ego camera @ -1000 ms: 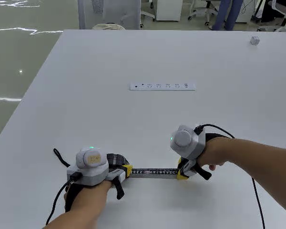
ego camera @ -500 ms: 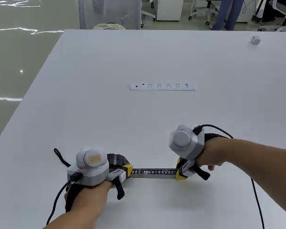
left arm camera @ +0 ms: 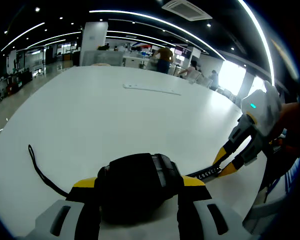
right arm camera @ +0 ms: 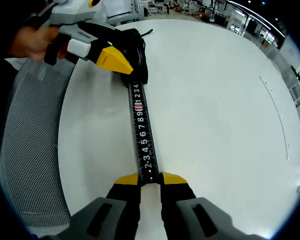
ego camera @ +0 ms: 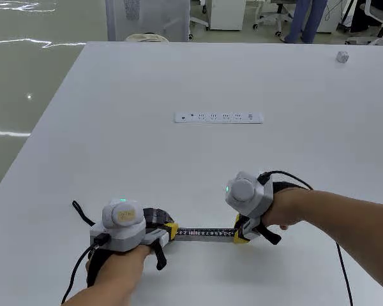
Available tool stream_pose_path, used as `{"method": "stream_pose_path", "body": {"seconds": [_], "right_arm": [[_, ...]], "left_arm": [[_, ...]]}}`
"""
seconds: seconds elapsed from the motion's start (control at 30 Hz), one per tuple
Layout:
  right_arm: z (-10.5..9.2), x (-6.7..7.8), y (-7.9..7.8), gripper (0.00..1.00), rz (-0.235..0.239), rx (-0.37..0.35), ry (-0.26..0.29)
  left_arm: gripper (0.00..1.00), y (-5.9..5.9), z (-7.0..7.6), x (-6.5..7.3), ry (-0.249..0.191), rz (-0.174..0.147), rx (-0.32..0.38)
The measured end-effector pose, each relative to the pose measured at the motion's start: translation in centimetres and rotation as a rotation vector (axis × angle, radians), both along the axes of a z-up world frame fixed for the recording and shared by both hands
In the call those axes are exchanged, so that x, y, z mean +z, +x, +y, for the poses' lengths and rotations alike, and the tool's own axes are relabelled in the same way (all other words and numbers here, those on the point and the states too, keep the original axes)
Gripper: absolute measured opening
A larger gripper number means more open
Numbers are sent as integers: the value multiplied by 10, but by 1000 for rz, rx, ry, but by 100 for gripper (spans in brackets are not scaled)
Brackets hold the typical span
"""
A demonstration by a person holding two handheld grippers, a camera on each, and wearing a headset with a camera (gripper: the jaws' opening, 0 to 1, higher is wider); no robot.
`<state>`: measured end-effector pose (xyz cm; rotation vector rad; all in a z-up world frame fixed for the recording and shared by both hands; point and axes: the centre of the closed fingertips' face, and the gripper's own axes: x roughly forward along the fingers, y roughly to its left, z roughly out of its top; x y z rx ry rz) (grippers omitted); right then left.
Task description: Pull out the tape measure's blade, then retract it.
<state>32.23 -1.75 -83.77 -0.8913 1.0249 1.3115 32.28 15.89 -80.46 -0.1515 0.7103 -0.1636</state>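
**At the front edge of the white table (ego camera: pixel 179 166): tape measure (ego camera: pixel 154 217) drawn out**

The left gripper (ego camera: pixel 166 231) clamps its black body; the right gripper (ego camera: pixel 241 234) pinches the blade (right arm camera: pixel 141 135) tip. Numerals run 2 to 9, red 10, then 1 to 4. A power strip (ego camera: pixel 218 117) lies mid-table; glossy floor (ego camera: pixel 25 76) beyond.

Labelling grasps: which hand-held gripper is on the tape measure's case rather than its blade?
The left hand-held gripper: its jaws clamp the black tape measure case, while the right hand-held gripper pinches the tip of the black numbered blade.
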Motion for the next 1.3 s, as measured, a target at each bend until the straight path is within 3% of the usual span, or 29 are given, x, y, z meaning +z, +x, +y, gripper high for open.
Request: {"method": "stream_pose_path", "body": {"seconds": [1.3], "right_arm": [[13,-1,0,15,6,0,-2]], "left_arm": [[59,0,0,-1,-11,-3,2]]}}
